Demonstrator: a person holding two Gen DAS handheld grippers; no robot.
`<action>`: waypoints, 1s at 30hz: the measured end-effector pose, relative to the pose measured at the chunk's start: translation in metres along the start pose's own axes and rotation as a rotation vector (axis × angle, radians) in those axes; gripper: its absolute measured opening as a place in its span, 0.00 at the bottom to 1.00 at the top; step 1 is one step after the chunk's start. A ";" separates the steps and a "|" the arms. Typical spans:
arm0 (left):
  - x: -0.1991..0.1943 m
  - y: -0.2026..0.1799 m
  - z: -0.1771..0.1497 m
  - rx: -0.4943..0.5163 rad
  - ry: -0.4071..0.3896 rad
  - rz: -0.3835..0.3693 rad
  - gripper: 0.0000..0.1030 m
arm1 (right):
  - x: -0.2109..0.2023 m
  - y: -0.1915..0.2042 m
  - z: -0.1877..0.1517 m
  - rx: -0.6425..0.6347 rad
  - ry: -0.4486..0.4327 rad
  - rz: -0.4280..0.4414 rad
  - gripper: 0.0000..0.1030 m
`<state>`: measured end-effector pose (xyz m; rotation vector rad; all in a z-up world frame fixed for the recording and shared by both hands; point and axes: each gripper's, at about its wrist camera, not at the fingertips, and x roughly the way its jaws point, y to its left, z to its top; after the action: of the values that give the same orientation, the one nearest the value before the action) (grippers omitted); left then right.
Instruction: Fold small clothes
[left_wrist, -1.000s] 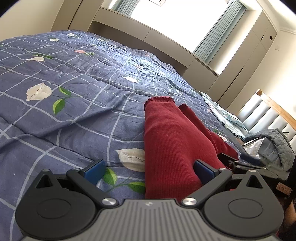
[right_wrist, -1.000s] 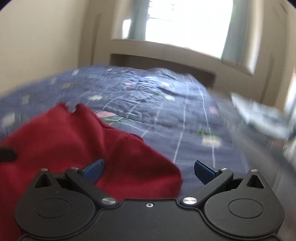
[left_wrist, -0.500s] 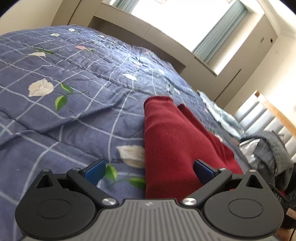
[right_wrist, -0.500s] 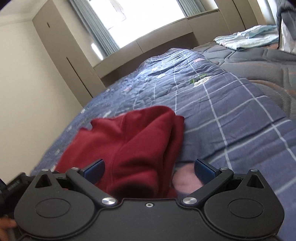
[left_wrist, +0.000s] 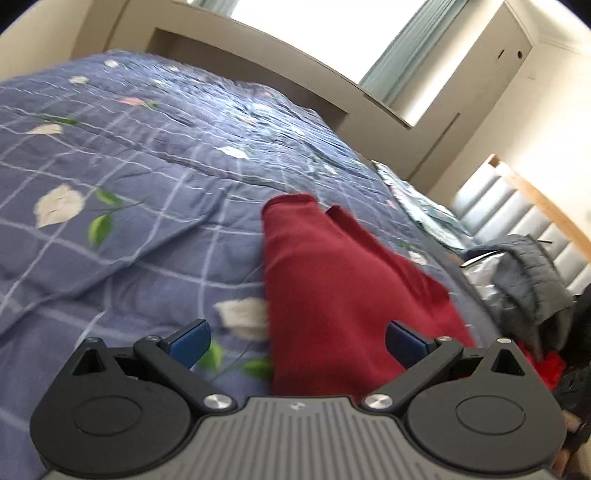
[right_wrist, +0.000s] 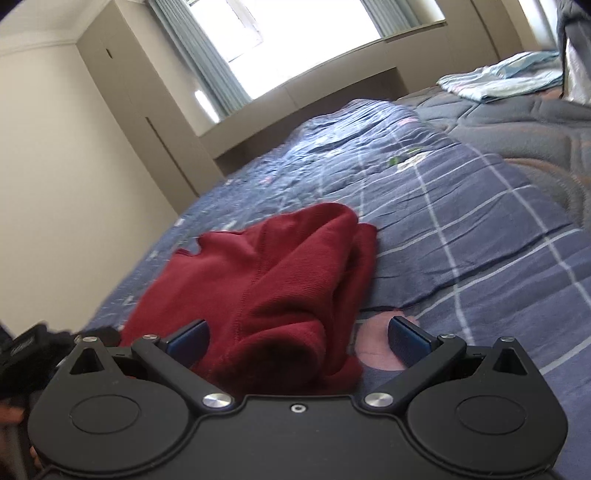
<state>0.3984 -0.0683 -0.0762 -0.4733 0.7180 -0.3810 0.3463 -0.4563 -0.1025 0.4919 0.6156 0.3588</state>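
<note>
A dark red knit garment (left_wrist: 332, 291) lies folded lengthwise on the blue checked quilt (left_wrist: 147, 236), running away from my left gripper (left_wrist: 297, 343). That gripper is open, and the garment's near end lies between its blue pads without being held. In the right wrist view the same garment (right_wrist: 273, 288) lies bunched on the quilt (right_wrist: 461, 229). My right gripper (right_wrist: 297, 341) is open, with the garment's near edge between its pads, not clamped.
A grey jacket (left_wrist: 532, 273) and a padded headboard (left_wrist: 517, 206) are at the right in the left wrist view. Folded pale blue cloth (right_wrist: 506, 79) lies at the far side of the bed. A wall, cabinets and a window stand behind the bed.
The left gripper has tilted and drawn back slightly from the garment. The right view swung from a blurred pass over the garment to a low look along it. Both grippers stayed open.
</note>
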 end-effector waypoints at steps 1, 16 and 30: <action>0.007 0.001 0.004 -0.004 0.026 -0.005 1.00 | 0.000 -0.001 0.000 0.004 0.003 0.015 1.00; 0.029 -0.009 0.012 0.067 0.142 0.043 1.00 | 0.012 -0.014 0.033 0.203 0.110 0.110 0.99; 0.024 -0.016 0.019 0.032 0.188 0.008 0.71 | 0.007 -0.003 0.019 0.187 0.101 0.012 0.45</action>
<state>0.4261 -0.0880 -0.0677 -0.4074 0.8941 -0.4325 0.3640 -0.4621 -0.0942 0.6601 0.7485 0.3408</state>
